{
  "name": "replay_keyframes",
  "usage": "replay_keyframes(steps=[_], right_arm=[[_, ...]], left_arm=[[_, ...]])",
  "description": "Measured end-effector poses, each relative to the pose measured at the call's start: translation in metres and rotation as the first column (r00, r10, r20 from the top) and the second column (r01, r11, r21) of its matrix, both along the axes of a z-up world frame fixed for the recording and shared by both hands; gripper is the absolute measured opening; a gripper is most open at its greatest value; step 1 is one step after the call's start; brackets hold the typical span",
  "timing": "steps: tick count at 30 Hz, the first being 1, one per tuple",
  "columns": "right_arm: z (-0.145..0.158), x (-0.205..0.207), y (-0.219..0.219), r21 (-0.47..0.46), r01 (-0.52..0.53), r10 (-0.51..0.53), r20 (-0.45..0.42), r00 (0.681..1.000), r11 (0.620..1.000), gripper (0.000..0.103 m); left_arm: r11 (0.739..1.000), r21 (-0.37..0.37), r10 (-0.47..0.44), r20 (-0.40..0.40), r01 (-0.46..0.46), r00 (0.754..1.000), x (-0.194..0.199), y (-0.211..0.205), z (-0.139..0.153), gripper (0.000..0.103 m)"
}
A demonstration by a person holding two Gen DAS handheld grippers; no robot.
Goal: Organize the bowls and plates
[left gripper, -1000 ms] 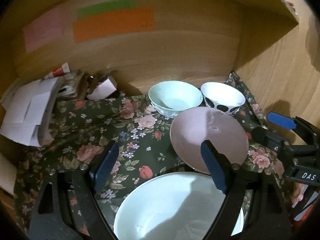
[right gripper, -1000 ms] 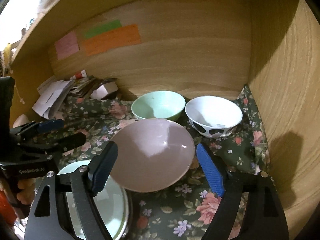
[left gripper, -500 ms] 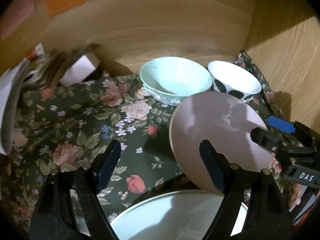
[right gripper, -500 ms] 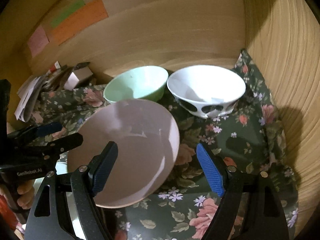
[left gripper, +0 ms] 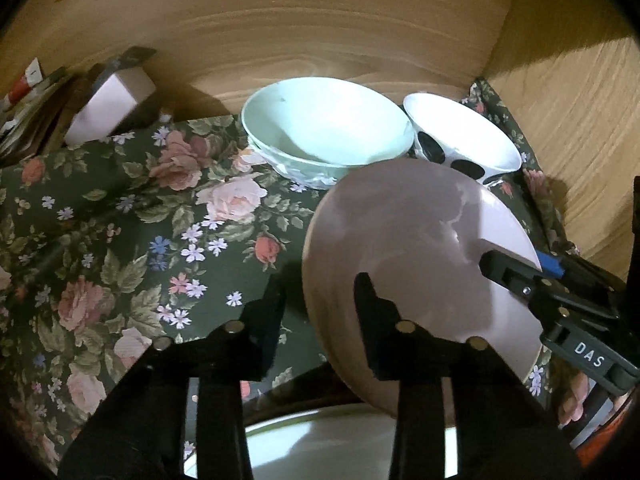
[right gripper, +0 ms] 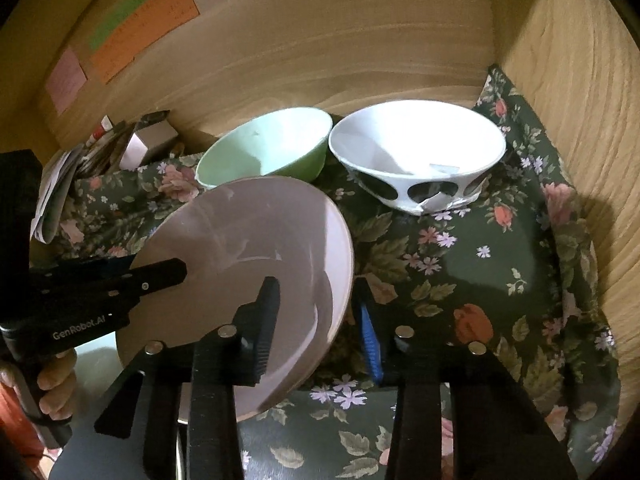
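Observation:
A pale pink plate (left gripper: 404, 256) (right gripper: 248, 264) is tilted up off the floral cloth. Both grippers hold it by opposite edges: my left gripper (left gripper: 320, 300) grips its left rim, my right gripper (right gripper: 316, 312) its right rim. A mint green bowl (left gripper: 324, 136) (right gripper: 268, 144) and a white bowl with black spots (left gripper: 460, 140) (right gripper: 416, 152) stand side by side at the back of the wooden shelf. A white plate (left gripper: 332, 440) lies flat below the pink plate, mostly hidden.
A floral cloth (right gripper: 480, 264) covers the shelf floor. Wooden walls (right gripper: 560, 80) close the back and right side. A small box and papers (left gripper: 108, 100) sit at the back left. Coloured sticky notes (right gripper: 132, 36) hang on the back wall.
Both grippers moved in and closed on the pink plate's opposite rims. The plate has tilted up more steeply, and both cameras are closer to the bowls.

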State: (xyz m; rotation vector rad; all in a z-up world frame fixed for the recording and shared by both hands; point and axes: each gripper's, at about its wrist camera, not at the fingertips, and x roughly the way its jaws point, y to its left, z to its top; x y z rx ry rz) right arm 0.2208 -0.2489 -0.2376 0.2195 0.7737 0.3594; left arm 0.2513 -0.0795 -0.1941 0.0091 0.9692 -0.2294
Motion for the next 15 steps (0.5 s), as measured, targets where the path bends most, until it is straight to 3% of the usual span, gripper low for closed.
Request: replay_keyframes(steps=[2,5,15], right_arm=[[-0.0026,0.0013,0.0028,0.002,-0.009,0.009,-0.012,1.0,1.0,0.025],[-0.0032,-0.0003,0.007,-0.031,0.0,0.0,-0.001,1.0,1.0,0.023],[0.0053,-0.0057,0.0042,-0.02,0.017,-0.017,0.011,1.0,1.0,0.022]], left_arm=[[1.0,-0.003,-0.006,-0.007,0.006,1.0,0.0007,-0.0014,-0.0021,0.027],[1.0,-0.009,-0.02,-0.015,0.02,1.0,0.0007,-0.0038,-0.0045,0.019],[1.0,-0.017,-0.013,-0.006,0.013,1.0,-0.0027,-0.0031,-0.0016,0.018]])
